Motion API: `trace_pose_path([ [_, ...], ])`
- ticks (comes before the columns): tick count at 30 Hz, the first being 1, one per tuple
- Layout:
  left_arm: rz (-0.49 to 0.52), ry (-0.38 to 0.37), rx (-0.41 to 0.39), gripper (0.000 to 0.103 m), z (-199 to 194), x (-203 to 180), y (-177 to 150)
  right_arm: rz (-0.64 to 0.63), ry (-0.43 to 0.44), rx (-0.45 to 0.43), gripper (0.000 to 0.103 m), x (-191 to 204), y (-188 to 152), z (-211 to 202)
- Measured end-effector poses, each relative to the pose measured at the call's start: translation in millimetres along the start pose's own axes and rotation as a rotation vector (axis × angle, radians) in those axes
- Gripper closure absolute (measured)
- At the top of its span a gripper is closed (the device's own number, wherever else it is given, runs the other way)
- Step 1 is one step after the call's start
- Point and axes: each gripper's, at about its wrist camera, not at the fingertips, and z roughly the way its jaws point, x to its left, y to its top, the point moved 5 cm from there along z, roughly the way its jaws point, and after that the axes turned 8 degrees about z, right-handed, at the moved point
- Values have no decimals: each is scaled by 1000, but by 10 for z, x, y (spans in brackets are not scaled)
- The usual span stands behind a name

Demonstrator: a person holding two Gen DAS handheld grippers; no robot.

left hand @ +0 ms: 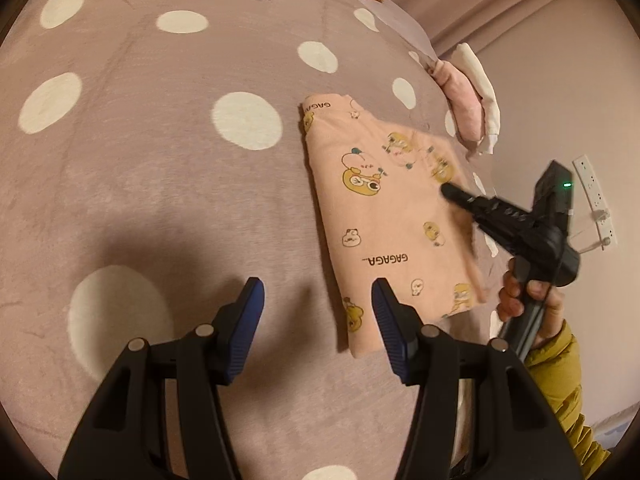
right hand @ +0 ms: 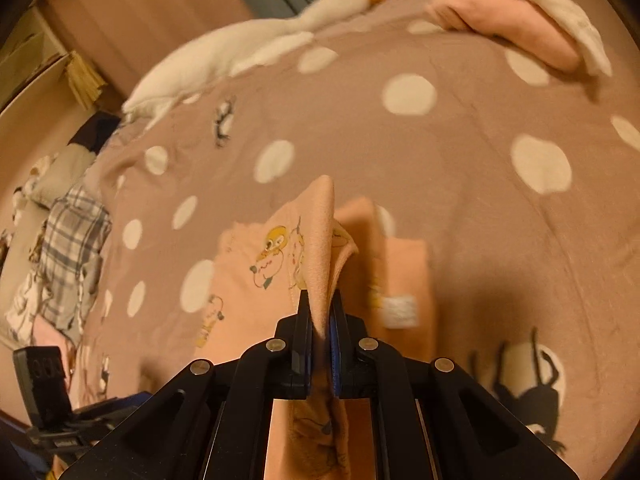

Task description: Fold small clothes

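A small peach garment (left hand: 384, 216) printed with cartoon ducks and "GAGAGA" lies partly folded on the pink polka-dot bedspread (left hand: 160, 160). My left gripper (left hand: 318, 292) is open and empty, hovering just left of the garment's near edge. My right gripper (left hand: 450, 190) reaches over the garment's right side. In the right wrist view the right gripper (right hand: 321, 312) is shut on a raised fold of the peach garment (right hand: 320, 248), lifting it off the rest of the cloth.
A white goose plush (right hand: 248, 44) lies at the far side of the bed. Folded pink and white clothes (left hand: 474, 104) sit stacked near the bed's right edge. A plaid cloth pile (right hand: 64, 248) lies off to the left. A power strip (left hand: 596, 200) is on the wall.
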Motion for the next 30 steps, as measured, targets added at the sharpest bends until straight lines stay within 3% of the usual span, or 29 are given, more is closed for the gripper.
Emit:
trace_pose_path([
  [4,31,-7,3,48,82,-138,70,39,-21,44,95,-171,-68,213],
  [14,88,-25,0,48,228,-398,147,23,-31,17,95,-90,-48,250],
  [20,117,-51,-11,49,278,-516,167,49,-32,-52,95,-176,-12,-32],
  [24,169,-46,-45,50,293,-625,191,-42,40,-85,95,12,-129,-321],
  [30,219,-6,-26,69,505,-716,203,-191,82,-48,95,244,-548,-404],
])
